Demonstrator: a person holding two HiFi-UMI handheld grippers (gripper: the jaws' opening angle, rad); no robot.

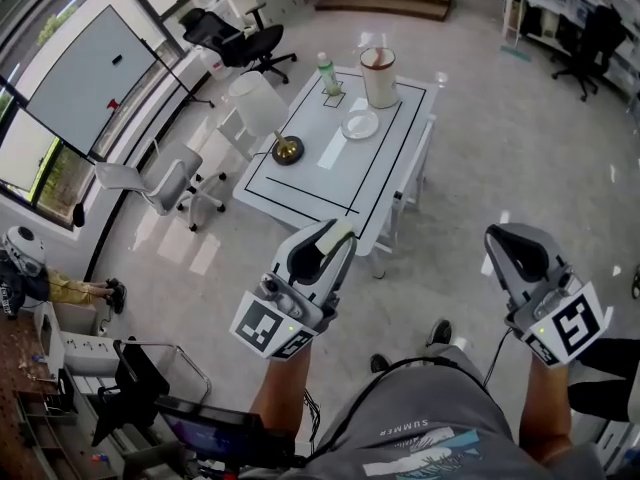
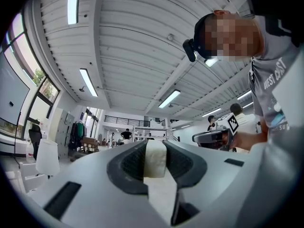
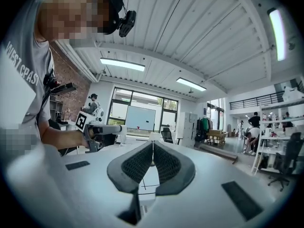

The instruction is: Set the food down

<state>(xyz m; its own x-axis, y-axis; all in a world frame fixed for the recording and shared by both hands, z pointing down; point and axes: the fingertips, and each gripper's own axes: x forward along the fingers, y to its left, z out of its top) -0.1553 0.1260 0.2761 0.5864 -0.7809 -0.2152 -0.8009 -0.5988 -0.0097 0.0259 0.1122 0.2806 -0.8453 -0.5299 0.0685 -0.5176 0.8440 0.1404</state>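
Observation:
A pale, cream-white block of food is clamped between the jaws of my left gripper, held at about waist height. In the left gripper view the block stands upright with both dark pads pressed against its sides. My right gripper is held out at the right, and its pads meet with nothing between them. Ahead of both grippers stands the white table, marked with a black rectangle, a stretch of floor away. A white plate lies on it near the far end.
On the table are a tall white tub, a green bottle and a dark dish holding a gold object. A white lamp shade stands at its left edge. A grey office chair and a black one stand to the left.

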